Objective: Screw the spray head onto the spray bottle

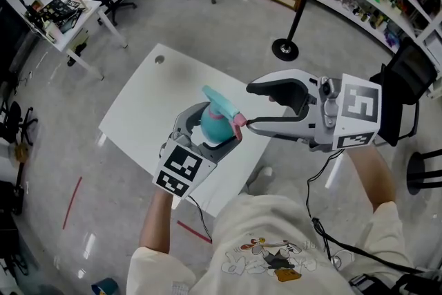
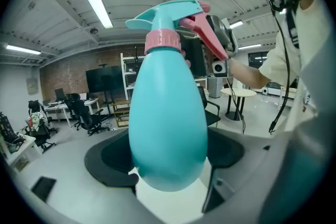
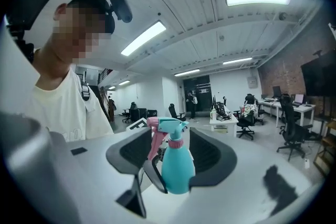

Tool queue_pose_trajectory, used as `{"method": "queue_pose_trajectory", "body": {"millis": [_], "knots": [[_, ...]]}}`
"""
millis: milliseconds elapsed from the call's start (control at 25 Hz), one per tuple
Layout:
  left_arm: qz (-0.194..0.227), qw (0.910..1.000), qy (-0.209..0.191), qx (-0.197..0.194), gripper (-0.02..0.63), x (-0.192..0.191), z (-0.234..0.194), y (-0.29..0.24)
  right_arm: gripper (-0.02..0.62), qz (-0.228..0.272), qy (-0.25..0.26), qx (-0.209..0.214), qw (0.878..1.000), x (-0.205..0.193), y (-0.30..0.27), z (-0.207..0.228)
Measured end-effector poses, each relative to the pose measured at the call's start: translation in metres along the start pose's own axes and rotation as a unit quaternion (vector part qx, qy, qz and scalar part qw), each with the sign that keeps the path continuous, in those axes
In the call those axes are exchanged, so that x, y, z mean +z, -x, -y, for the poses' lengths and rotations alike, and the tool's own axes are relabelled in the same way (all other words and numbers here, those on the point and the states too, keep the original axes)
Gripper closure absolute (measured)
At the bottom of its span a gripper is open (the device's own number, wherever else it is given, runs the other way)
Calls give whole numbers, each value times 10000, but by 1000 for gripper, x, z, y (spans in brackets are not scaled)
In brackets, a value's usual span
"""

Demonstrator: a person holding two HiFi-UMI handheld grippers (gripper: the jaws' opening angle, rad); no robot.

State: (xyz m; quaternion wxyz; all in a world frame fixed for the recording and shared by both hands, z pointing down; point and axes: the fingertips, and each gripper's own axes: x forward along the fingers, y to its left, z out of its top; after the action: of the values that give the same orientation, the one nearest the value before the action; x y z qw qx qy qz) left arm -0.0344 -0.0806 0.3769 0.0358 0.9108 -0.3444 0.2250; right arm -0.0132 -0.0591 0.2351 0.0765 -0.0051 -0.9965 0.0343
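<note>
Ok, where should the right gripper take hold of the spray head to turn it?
Probably the pink collar: it is the round ring at the bottle neck, and the left gripper grips the body below, leaving it free. Come in from the right gripper side, across the neck, one jaw each side, clear of the trigger hanging beside it.

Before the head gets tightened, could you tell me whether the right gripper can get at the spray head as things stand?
Probably yes. The right gripper is open right beside the spray head, with nothing between them; the left gripper clamps the spray bottle lower down, leaving the head exposed.
</note>
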Motion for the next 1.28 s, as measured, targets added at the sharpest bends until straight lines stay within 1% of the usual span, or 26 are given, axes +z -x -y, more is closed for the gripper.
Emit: {"method": "queue_pose_trajectory", "body": {"millis": [80,160,200,280,360,520,680,760,840,920,960,1040,1160,1240,1280], "knots": [[92,9994,17,-321,193,7,7,1,377,139,-114,135,9997,8,5,1],[236,9959,-17,-870,193,17,19,6,377,179,-119,227,9995,14,9,4],[324,9923,-52,-1198,193,21,28,10,377,173,-94,290,9994,15,9,5],[493,9825,-159,-1791,193,29,46,19,377,148,-30,510,9986,12,8,-1],[596,9729,-336,-2210,193,33,64,27,377,65,94,841,9964,5,4,-17],[649,9546,-690,-2825,193,36,97,37,377,-166,250,1525,9878,-8,-7,-56],[534,9357,-978,-3348,193,44,115,41,377,-219,364,2253,9734,0,-6,-82],[469,9270,-1087,-3560,193,47,121,44,377,-248,396,2474,9678,4,-5,-89],[422,9203,-1164,-3712,194,46,125,46,379,-263,388,2588,9648,5,-5,-92],[397,9162,-1206,-3800,193,45,128,48,381,-243,369,2691,9621,6,-5,-94],[395,9151,-1209,-3827,193,44,129,48,392,-216,366,2732,9610,6,-4,-94],[410,9142,-1185,-3854,193,44,128,48,456,-163,381,2764,9601,7,-4,-95],[434,9154,-1151,-3833,193,44,126,48,459,-131,369,2746,9608,7,-4,-94],[442,9200,-1093,-3738,193,43,125,45,459,-115,330,2685,9627,5,-4,-92],[437,9242,-1043,-3648,193,42,124,42,459,-121,312,2613,9647,3,-4,-90]]}}
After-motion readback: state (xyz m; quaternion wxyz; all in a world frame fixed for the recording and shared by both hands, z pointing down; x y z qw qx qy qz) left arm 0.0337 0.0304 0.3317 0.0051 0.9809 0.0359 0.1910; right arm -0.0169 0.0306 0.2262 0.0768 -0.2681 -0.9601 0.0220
